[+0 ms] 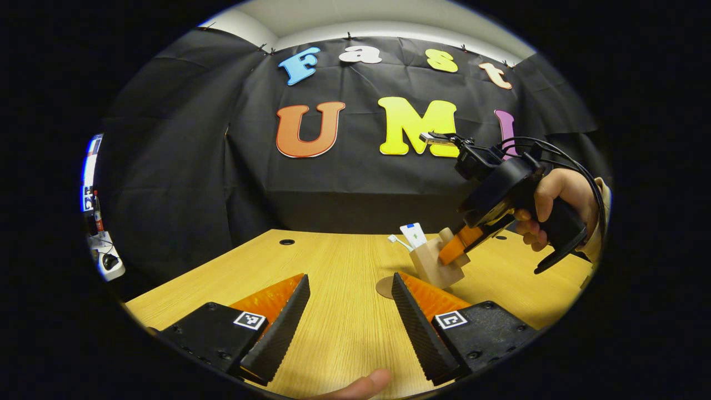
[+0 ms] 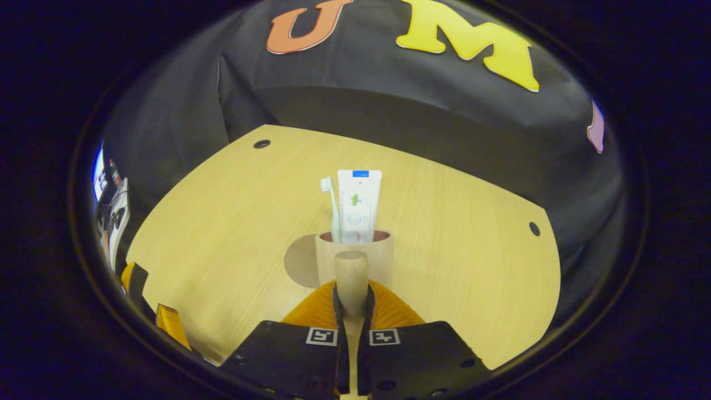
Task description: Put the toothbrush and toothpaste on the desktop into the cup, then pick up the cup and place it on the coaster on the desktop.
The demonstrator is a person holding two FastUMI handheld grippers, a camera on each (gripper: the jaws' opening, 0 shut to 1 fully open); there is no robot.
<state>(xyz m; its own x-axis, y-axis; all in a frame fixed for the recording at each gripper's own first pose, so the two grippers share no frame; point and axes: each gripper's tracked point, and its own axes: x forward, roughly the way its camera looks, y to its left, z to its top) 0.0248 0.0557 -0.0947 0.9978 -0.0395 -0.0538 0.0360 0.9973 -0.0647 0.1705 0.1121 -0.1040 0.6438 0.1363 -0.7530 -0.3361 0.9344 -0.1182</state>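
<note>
Left gripper view: the left tongs (image 1: 349,311) hang released above the counter (image 1: 333,266), jaws wide apart with nothing between them, while farther off a hand (image 1: 547,203) holds the right tongs (image 1: 452,250) against the wooden cup (image 1: 433,266), which tilts with its base seemingly just over the coaster (image 1: 384,288); toothbrush (image 1: 399,241) and toothpaste (image 1: 414,234) stand in it. Right gripper view: the right tongs (image 2: 351,303) are clenched on the cup's handle (image 2: 351,280), both fingers pressing it, the cup (image 2: 377,258) holding toothbrush (image 2: 332,208) and toothpaste (image 2: 359,205) upright, the coaster (image 2: 300,261) just beside it at left.
</note>
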